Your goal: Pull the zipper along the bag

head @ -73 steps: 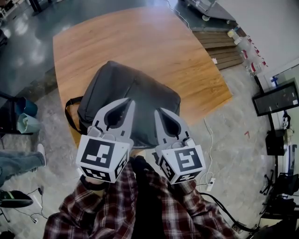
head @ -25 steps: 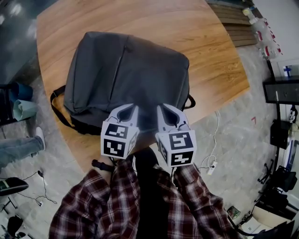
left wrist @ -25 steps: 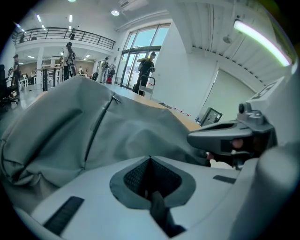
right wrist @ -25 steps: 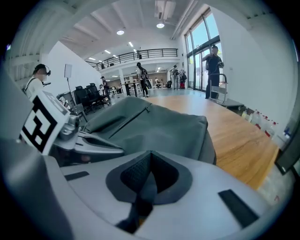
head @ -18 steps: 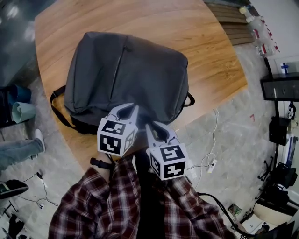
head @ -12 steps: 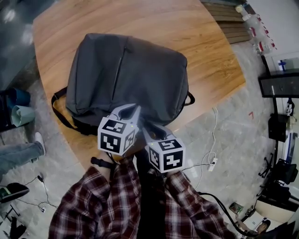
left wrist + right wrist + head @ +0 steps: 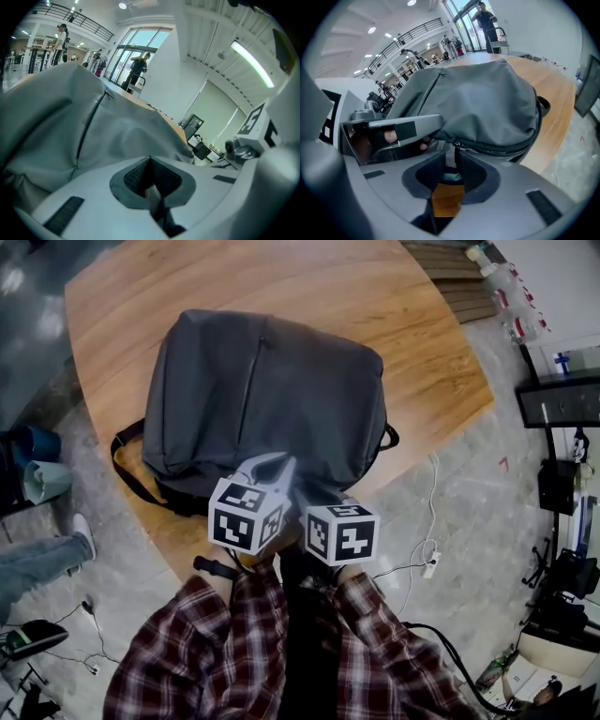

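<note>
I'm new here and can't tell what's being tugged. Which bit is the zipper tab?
A grey backpack lies on the wooden table. Along its near edge runs a dark zipper track; the zipper pull is the small tab hanging from it. Unlike the second zipper on the bag's face, it sits pinched between the right tongs.

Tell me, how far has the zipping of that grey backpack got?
Already done: both grippers sit at the near edge of the backpack. In hand: the left gripper looks pinched on its fabric, and the right gripper is shut on the zipper pull. Left: seemingly the whole slide along the zipper track, which runs on to the right.
</note>
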The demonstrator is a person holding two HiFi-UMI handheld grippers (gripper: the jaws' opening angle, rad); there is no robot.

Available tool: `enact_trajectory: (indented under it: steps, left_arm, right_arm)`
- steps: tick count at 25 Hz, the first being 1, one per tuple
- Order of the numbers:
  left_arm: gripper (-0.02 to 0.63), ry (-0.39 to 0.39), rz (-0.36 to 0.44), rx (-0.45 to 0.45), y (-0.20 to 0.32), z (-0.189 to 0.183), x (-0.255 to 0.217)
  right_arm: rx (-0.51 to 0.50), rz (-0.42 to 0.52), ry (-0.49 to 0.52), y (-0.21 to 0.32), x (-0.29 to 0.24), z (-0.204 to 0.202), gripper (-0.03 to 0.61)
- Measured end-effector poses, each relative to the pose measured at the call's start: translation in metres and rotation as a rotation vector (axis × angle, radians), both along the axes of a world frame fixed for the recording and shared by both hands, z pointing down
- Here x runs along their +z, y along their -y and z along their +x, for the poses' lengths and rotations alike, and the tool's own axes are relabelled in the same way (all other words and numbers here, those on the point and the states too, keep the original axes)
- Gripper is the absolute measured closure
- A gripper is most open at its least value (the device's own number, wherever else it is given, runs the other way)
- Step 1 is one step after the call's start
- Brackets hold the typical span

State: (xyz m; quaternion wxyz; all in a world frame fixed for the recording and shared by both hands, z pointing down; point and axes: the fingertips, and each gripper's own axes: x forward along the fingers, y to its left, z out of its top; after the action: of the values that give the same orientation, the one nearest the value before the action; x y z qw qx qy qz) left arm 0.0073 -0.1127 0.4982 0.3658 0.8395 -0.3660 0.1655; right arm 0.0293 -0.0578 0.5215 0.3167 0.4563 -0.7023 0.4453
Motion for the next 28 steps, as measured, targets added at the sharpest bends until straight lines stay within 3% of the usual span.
enact_trajectory:
  steps: [6, 11, 16, 20, 25, 28]
  left_arm:
    - [0.603, -0.017, -0.013, 0.005, -0.001, -0.001, 0.0]
    - [0.603, -0.019, -0.007, 0.005, 0.0, -0.002, 0.0]
    - [0.603, 0.018, 0.017, 0.014, -0.002, 0.002, 0.0]
    - [0.603, 0.035, 0.022, 0.011, -0.001, 0.001, 0.001]
    - [0.603, 0.035, 0.034, 0.025, -0.003, 0.003, 0.0]
    - [0.603, 0.052, 0.041, 0.025, -0.004, 0.003, -0.001]
  right_arm:
    - [-0.065, 0.017, -0.094, 0.002, -0.002, -0.001, 0.52]
    - [0.005, 0.067, -0.025, 0.001, -0.009, 0.0, 0.557]
    - [0.095, -0.017, 0.066, 0.007, -0.003, 0.001, 0.555]
    - [-0.027, -0.065, -0.002, 0.01, -0.003, -0.001, 0.555]
    - [-0.161, 0.026, -0.169, 0.0, -0.011, 0.012, 0.561]
    - [-0.208, 0.06, -0.221, -0.002, -0.013, 0.019, 0.563]
